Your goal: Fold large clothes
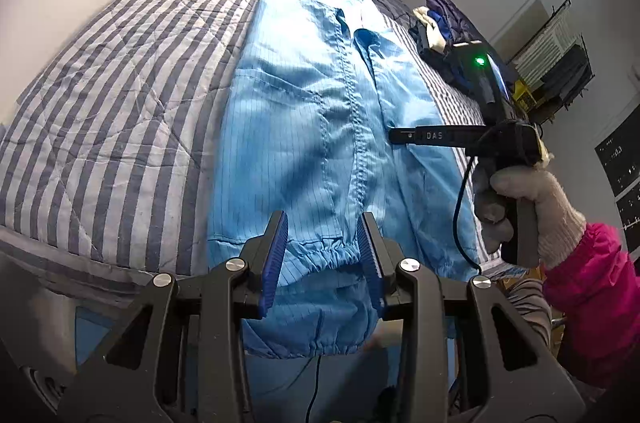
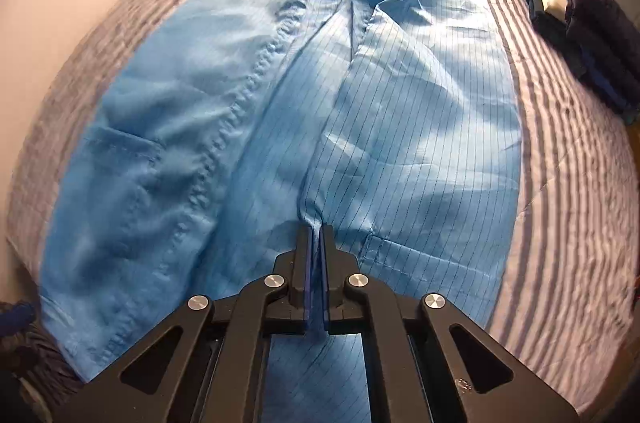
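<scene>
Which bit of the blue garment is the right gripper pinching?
On the grey-and-white striped quilt lies a light blue pinstriped zip-front jacket. The right gripper is shut on a raised ridge of its right front panel, just right of the zip, unlike the flat cloth around it.

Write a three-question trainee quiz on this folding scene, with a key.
1. True or false: the right gripper is shut on a fold of the blue garment.
2. The left gripper is: A) clamped on the cuff, B) open above the garment's elastic hem, C) holding a hanger.
3. Fill in: the garment lies on a ______ quilt.

Key: 1 true; 2 B; 3 striped.
</scene>
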The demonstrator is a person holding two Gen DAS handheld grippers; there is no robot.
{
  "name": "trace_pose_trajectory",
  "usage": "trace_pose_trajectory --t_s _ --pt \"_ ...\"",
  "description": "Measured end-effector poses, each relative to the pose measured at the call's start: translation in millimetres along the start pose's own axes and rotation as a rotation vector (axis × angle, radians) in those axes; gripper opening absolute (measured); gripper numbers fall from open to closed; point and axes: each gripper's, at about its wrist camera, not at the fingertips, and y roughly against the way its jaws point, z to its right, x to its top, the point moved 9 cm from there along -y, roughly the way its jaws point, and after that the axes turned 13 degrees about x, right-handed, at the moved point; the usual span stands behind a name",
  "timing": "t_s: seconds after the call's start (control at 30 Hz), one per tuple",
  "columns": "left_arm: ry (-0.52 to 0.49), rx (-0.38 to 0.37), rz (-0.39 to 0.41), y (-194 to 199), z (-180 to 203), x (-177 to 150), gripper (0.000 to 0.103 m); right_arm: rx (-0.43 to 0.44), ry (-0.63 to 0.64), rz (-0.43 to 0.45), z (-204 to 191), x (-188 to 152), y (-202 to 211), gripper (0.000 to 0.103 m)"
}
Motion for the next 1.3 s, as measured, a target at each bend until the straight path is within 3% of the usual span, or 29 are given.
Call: trace_pose_trajectory --t_s 0.1,0.4,0.6,0.67,0.83,0.9,0.93,0.97,1.03,1.1,1.13,1.23,1.3 --pt "0.011 0.002 0.005 2.2 -4.7 1.4 0.036 0.121 -0.031 0.042 -12.1 9.0 5.0 0.002" --pt "0.007 -0.005 0.000 4.3 -4.4 -2.4 0.036 0.308 -0.106 0.084 -12.1 15.1 21.6 0.006" --pt "0.001 0.010 -0.007 -0.7 -5.4 -2.5 0.036 0.285 -0.087 0.159 1.5 -29.1 66.3 0.006" --pt "-0.007 0.016 -0.015 -7.4 -5.2 -3.3 0.036 0.261 -0.070 0.140 -3.3 -51.3 62.0 0.006" --pt "-0.037 0.047 -0.105 -34.9 -7.5 -18.0 0.036 0.260 0.026 -0.005 -39.5 -122.9 35.7 0.007" --pt "-0.027 0.043 -0.094 -30.2 -10.2 -16.0 0.036 0.242 0.063 -0.005 -45.9 -136.3 42.0 0.006" --pt "-0.023 0.049 -0.076 -25.2 -13.7 -11.3 0.040 0.246 0.062 -0.006 -46.2 -139.7 49.0 0.007" --pt "-0.015 0.060 -0.059 -20.5 -18.9 -6.3 0.054 0.267 0.041 0.008 -43.7 -140.2 59.9 0.007" --pt "0.024 0.075 -0.033 -13.6 -33.0 3.6 0.067 0.310 0.006 0.063 -33.8 -135.6 83.8 0.016" --pt "0.067 0.078 -0.053 -16.4 -48.8 11.0 0.067 0.290 -0.005 0.124 -16.9 -128.2 100.0 0.052" --pt "0.078 0.066 -0.078 -21.2 -52.6 12.2 0.067 0.266 -0.014 0.160 -5.7 -125.3 107.1 0.059" --pt "0.132 0.009 -0.181 -42.3 -62.0 7.5 0.067 0.281 -0.126 0.197 29.1 -125.1 108.4 0.062" --pt "0.172 -0.038 -0.234 -52.7 -60.8 4.1 0.067 0.368 -0.223 0.184 44.4 -128.0 97.0 0.062"
